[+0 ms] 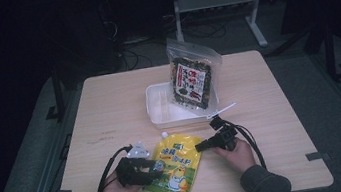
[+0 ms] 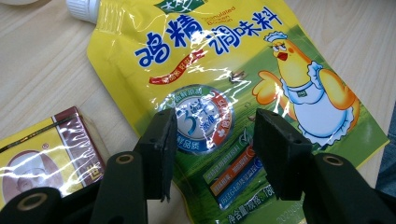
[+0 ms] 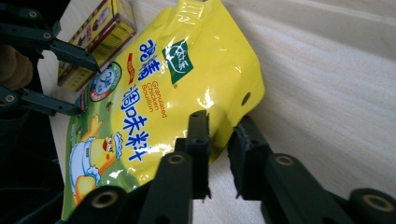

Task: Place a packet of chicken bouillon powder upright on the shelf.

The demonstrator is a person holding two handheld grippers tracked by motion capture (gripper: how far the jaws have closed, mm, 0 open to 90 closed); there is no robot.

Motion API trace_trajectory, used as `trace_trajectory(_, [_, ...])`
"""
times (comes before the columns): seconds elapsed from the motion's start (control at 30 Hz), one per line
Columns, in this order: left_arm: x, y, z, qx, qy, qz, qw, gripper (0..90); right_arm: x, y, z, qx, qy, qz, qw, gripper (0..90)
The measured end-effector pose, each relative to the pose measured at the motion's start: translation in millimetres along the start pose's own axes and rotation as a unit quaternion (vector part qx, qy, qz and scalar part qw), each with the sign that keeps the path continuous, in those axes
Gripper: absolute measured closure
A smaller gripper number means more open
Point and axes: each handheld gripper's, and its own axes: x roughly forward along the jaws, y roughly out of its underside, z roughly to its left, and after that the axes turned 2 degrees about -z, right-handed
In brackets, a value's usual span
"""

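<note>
Yellow seasoning pouch (image 1: 176,168) lies flat, nearer the person than the white tray (image 1: 158,114). Right gripper (image 3: 218,140) pinches its edge; left gripper (image 2: 212,140), half spread, hovers over it. Lifting remains undone.

seasoning pouch (image 1: 177,165) before tray (image 1: 157,113), packet (image 1: 191,80) in tray

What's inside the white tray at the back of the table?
A dark snack bag stands upright in the white tray, leaning against its right end. The tray's left part looks bare; whatever lies behind the bag is covered.
</note>
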Motion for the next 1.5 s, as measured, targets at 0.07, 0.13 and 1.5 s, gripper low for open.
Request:
trace_trajectory(0.07, [0.0,0.0,0.0,0.000,0.000,0.000,1.0000,48.9,-0.7,-0.1,-0.5,0.002,-0.001,-0.001,1.0000,82.2])
trace_trajectory(0.13, [0.2,0.1,0.4,-0.001,0.000,-0.001,1.0000,48.6,-1.4,-0.3,-0.7,0.003,-0.004,-0.001,1.0000,85.6])
trace_trajectory(1.5, [-4.2,1.3,11.6,-0.056,0.014,-0.046,0.9972,24.3,-43.8,-3.2,25.6,-0.055,-0.005,-0.045,0.9974,89.8])
